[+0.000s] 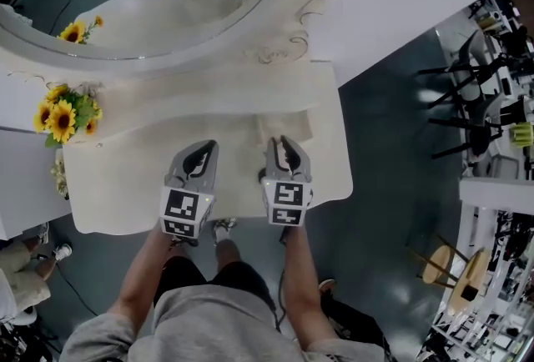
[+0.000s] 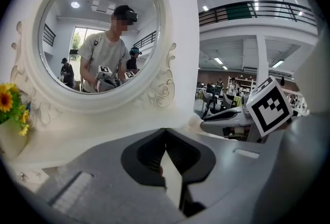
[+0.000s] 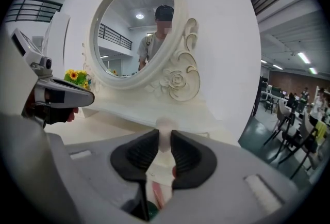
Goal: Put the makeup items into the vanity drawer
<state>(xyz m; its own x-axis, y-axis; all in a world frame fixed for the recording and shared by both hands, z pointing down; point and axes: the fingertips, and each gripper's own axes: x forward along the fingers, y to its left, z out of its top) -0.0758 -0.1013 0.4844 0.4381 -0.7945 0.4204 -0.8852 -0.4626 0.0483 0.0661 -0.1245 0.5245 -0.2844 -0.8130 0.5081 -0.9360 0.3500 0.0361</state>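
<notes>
Left gripper [image 1: 200,148] hovers over the front edge of the vanity top [image 1: 125,185], jaws clenched tip to tip with nothing between them. Right gripper [image 1: 284,142] is just beside it, apart from it, also over the front edge. Its jaws are clamped on a small pale makeup item [image 3: 164,127], whose tip pokes out past the pads; it's too blurred to name more closely. Oval mirror [image 1: 150,10] sits behind and reflects both grippers. Sunflowers [image 1: 62,114] are at the left end of the top. Can't make out the drawer in any view.
</notes>
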